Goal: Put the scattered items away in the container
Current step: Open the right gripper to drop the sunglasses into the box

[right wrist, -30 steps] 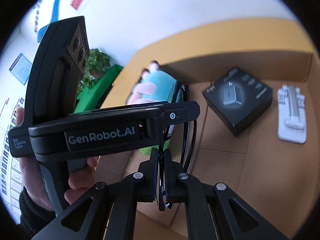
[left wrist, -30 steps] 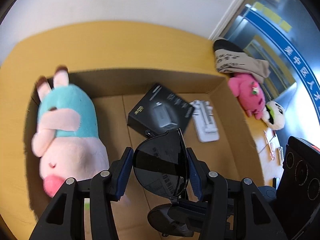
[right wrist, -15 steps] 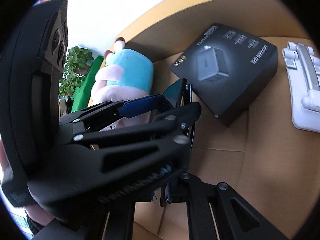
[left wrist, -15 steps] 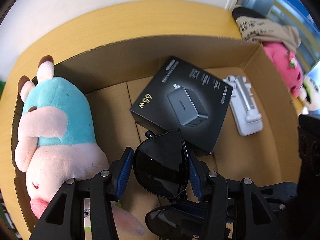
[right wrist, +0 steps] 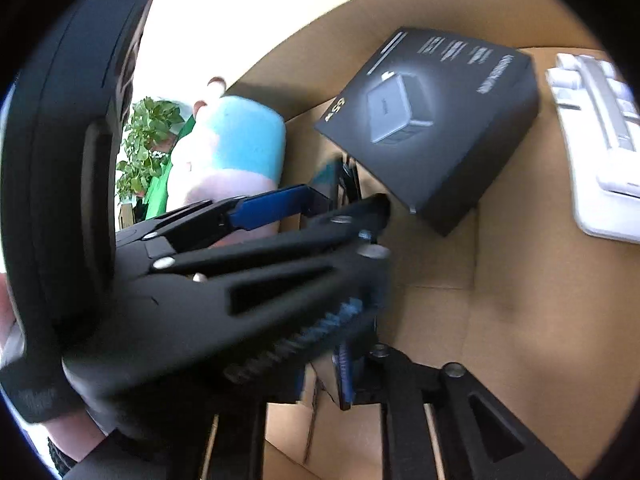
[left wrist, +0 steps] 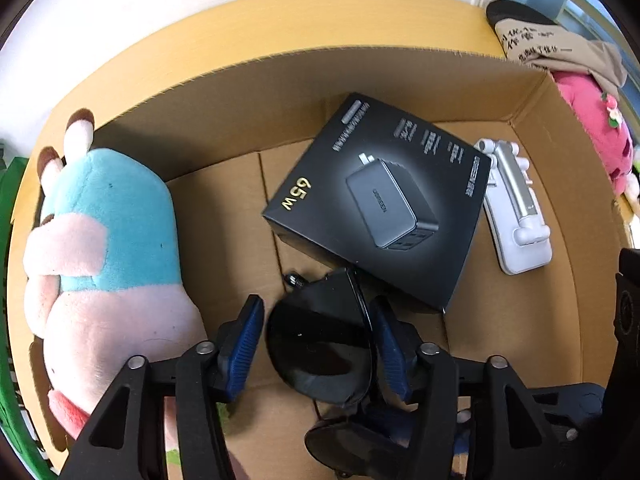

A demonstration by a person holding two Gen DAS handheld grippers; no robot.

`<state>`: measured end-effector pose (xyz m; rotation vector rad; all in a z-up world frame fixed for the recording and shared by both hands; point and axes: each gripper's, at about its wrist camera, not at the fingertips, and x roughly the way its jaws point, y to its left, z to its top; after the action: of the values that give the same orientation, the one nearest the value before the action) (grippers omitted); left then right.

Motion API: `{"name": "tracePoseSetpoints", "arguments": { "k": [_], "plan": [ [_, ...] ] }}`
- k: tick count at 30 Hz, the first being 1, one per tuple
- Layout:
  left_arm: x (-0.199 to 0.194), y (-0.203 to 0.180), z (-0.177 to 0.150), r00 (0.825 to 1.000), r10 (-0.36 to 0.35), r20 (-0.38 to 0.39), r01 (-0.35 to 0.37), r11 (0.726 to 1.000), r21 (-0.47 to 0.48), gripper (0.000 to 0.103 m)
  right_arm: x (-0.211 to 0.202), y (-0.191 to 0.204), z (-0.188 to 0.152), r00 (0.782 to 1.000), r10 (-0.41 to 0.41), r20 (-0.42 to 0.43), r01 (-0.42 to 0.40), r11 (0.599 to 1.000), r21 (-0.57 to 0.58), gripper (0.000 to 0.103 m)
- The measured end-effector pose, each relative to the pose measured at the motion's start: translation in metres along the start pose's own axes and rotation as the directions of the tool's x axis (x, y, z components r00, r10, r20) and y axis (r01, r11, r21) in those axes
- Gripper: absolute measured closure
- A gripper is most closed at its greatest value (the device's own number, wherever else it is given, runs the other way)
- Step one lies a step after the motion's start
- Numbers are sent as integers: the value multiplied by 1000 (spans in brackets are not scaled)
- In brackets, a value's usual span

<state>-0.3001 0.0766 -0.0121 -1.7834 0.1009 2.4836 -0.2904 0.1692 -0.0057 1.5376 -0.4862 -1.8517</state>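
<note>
Sunglasses (left wrist: 320,344) sit inside the cardboard box (left wrist: 560,184), between the left gripper (left wrist: 316,340) pads, which are opening, left pad clear; right gripper (right wrist: 344,360) opening too, its grip apparently released.

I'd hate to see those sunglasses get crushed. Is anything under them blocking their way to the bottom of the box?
Nothing visible. The sunglasses sit between the opening left claw, over bare cardboard box floor, with the black charger box just beyond and the plush toy beside.
</note>
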Motion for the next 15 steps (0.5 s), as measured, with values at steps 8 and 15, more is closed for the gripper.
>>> {"name": "tracePoseSetpoints", "arguments": {
  "k": [8, 15],
  "plan": [
    [-94, 38, -40, 965, -52, 256, 70, 996, -60, 29, -65, 40, -57, 975, -150, 166, 179, 967, -183, 31],
    [-208, 56, -147, 792, 59, 608, -24, 998, -66, 1, -127, 78, -120, 848, -322, 421, 445, 864, -236, 25]
  ]
}}
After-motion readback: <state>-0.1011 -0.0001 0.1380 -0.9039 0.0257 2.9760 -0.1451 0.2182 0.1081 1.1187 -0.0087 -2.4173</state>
